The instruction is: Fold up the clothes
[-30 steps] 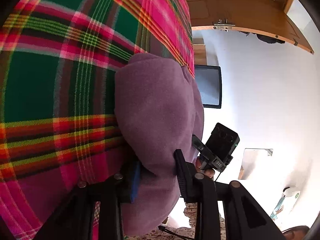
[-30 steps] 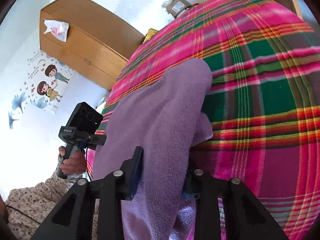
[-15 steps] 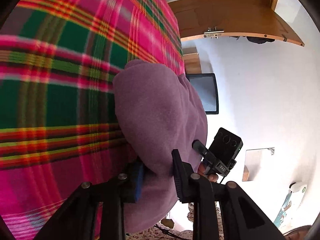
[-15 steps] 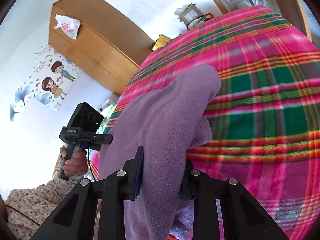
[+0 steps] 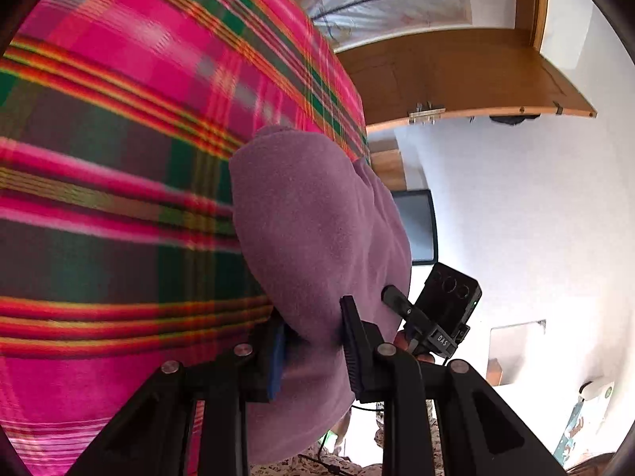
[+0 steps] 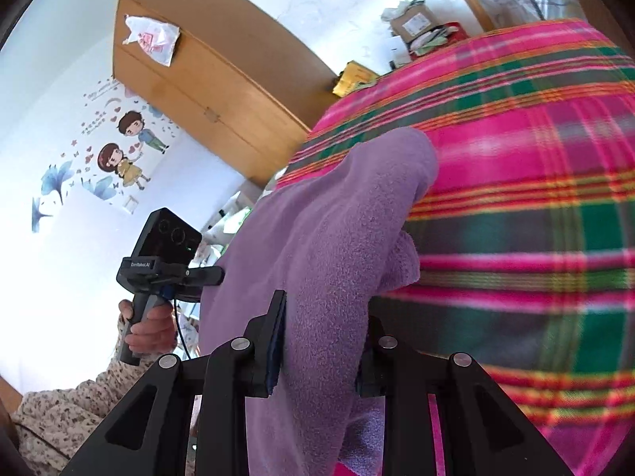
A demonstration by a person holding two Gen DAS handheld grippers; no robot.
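Observation:
A purple fleece garment (image 5: pixel 317 238) hangs bunched between both grippers above a pink, green and red plaid cloth (image 5: pixel 119 158). My left gripper (image 5: pixel 313 341) is shut on one thick fold of it, pads pressing from both sides. My right gripper (image 6: pixel 321 333) is shut on another fold of the same purple garment (image 6: pixel 329 238), which drapes away over the plaid cloth (image 6: pixel 535 218). Each wrist view shows the other gripper held in a hand: the right one (image 5: pixel 432 317) and the left one (image 6: pixel 166 254). The garment's lower edge is hidden below my fingers.
A wooden wardrobe (image 6: pixel 206 91) with a plastic bag on top stands by a white wall with cartoon stickers (image 6: pixel 119 150). A wooden door (image 5: pixel 456 79) and a dark screen (image 5: pixel 416 226) lie beyond the cloth. Boxes (image 6: pixel 416 27) sit at the far edge. A floral sleeve (image 6: pixel 71 416) is lower left.
Both grippers have lifted and pulled back with the purple garment still gripped; more of the room and less of the plaid cloth fills each view. The left jaws narrowed slightly on the fold.

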